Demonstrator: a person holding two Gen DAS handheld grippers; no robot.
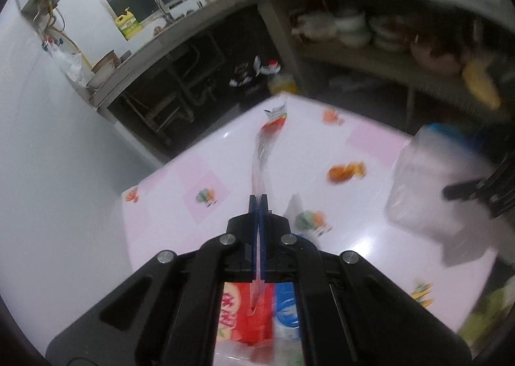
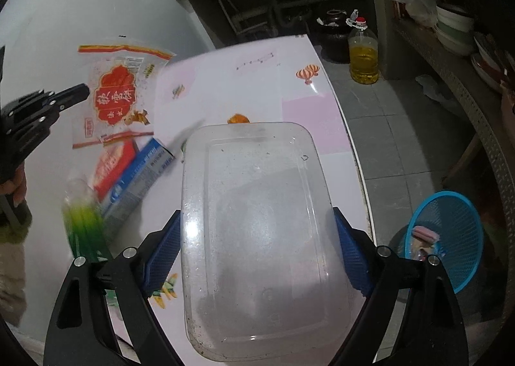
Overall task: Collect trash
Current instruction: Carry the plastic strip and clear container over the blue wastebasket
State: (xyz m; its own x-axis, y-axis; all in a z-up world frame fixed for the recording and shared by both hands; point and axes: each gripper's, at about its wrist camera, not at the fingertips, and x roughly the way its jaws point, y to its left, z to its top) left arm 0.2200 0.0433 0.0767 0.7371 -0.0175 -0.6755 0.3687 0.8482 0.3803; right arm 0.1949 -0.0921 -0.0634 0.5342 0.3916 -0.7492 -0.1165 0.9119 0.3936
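Note:
My left gripper point(image 1: 258, 202) is shut on a clear snack wrapper with a red label point(image 1: 262, 153) and holds it above the pink table point(image 1: 180, 179). In the right wrist view the same wrapper point(image 2: 116, 92) hangs flat from the left gripper point(image 2: 84, 91). My right gripper point(image 2: 257, 237) holds a clear plastic food container point(image 2: 257, 231) between its blue pads point(image 2: 162, 256), above the table's right side; it also shows in the left wrist view point(image 1: 431, 186). A red box point(image 2: 112, 166), a blue-and-white box point(image 2: 141, 179) and a green bottle point(image 2: 83, 224) lie on the table.
A blue mesh basket point(image 2: 450, 237) with some trash stands on the floor right of the table. An oil bottle point(image 2: 363, 54) and a dark jar point(image 2: 334, 34) stand on the floor beyond. Shelves with bowls point(image 2: 454, 28) are at the right, a counter at the back.

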